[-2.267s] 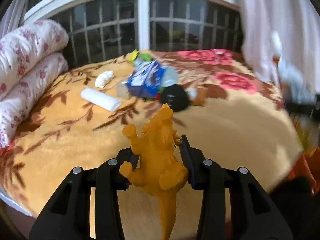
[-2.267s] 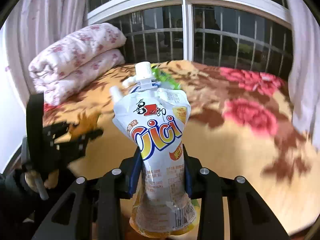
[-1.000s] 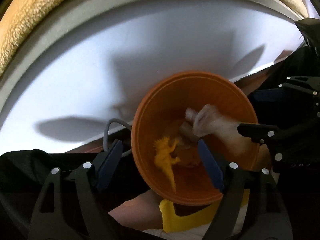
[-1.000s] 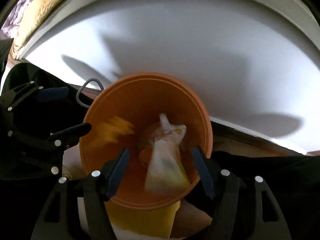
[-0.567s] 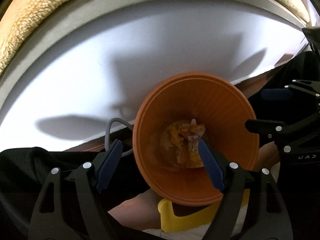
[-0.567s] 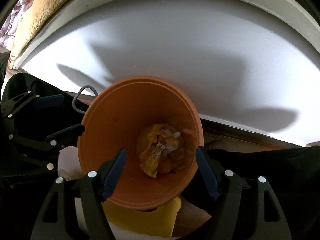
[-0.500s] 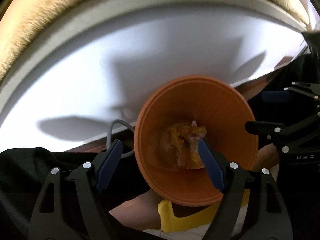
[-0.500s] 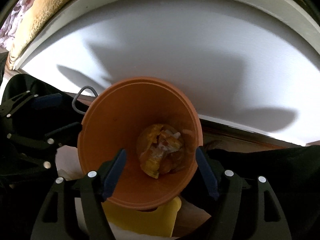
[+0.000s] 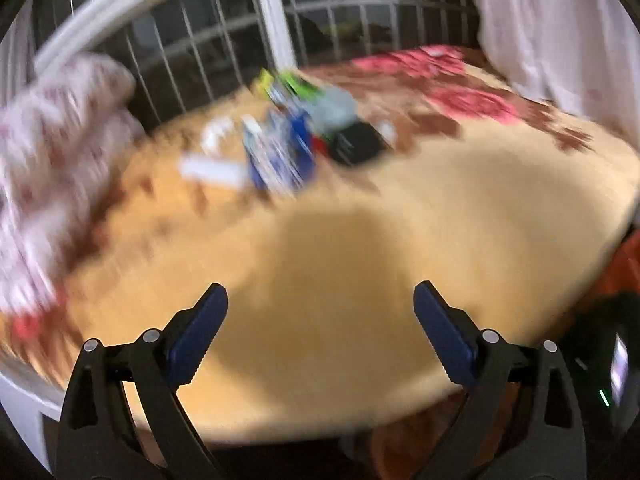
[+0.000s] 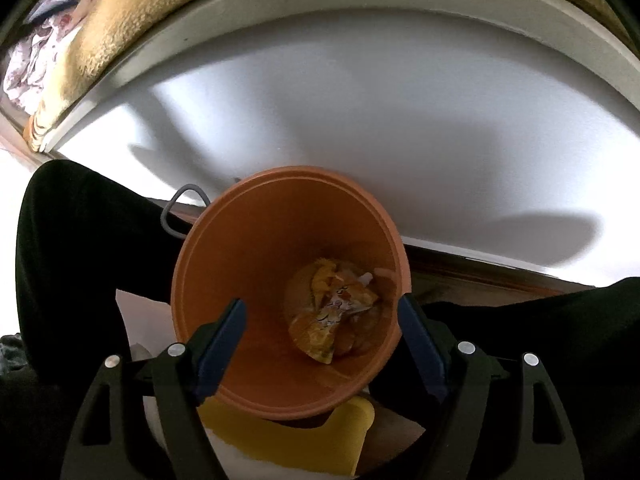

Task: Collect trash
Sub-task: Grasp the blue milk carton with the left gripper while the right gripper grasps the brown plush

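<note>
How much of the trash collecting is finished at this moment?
Done: crumpled wrappers lie inside the round orange plastic bin. In hand: nothing; the left gripper and right gripper are both open, their jaws just widened. Left: the blurred pile of litter on the floral blanket.

The left wrist view looks from above the near edge of the bed [image 9: 400, 240] across its blanket toward the barred window [image 9: 272, 36], while the right wrist view looks steeply down, close into the orange bin [image 10: 248, 264] beside the same bed.
</note>
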`<state>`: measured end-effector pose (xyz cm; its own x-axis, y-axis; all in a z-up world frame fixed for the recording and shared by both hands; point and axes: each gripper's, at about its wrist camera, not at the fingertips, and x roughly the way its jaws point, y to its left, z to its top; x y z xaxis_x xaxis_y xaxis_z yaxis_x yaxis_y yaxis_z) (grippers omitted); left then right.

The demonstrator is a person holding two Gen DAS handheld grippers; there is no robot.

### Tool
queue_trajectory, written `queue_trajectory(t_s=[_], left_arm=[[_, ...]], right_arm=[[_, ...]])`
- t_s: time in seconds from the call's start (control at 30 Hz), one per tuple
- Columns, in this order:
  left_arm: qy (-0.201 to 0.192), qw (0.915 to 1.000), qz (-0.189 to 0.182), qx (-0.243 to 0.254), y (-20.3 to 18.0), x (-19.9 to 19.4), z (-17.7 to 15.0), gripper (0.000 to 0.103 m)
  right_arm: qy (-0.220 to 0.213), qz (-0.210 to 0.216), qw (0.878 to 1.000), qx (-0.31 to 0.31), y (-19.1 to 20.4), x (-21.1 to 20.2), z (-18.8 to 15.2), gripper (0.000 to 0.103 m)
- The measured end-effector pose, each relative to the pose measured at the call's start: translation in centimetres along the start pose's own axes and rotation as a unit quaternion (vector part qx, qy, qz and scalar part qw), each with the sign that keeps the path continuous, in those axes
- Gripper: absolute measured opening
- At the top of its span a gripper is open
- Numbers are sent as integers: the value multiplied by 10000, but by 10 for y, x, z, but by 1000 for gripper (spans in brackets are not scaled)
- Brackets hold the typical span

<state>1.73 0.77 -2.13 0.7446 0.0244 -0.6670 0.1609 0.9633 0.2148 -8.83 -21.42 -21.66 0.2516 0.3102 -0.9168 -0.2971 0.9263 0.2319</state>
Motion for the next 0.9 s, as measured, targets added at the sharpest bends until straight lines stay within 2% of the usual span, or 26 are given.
queue_trajectory(t_s=[0.1,0.23,0.37,0.53,0.57,0.6,0.63,0.73,0.9], left_arm=[[69,9996,264,66,12,34,34,92],[247,9988,345,241,22,76,59,92],[344,9977,292,514,17,111,75,92],[443,9979,187,423,22,142,92,91],[449,9980,172,407,22,145,93,82],[494,9978,150,407,20,148,93,64],[574,9973,153,431,17,152,90,65],[275,9978,274,533,10,139,85,61],[-156,9994,-226,207,7,81,72,60]], right_arm=[[-25,62,10000,53,-3,-1,-1,76],[-32,200,9995,238,-11,-1,-1,77],[22,336,9987,391,-16,2,0,77],[67,427,9982,414,-13,5,3,78],[83,421,9982,410,-12,6,4,78],[91,414,9983,406,-12,7,4,78],[96,394,9984,401,-11,7,4,78],[-39,369,9987,350,-8,2,4,78],[-820,264,9962,-133,10,-46,5,78]])
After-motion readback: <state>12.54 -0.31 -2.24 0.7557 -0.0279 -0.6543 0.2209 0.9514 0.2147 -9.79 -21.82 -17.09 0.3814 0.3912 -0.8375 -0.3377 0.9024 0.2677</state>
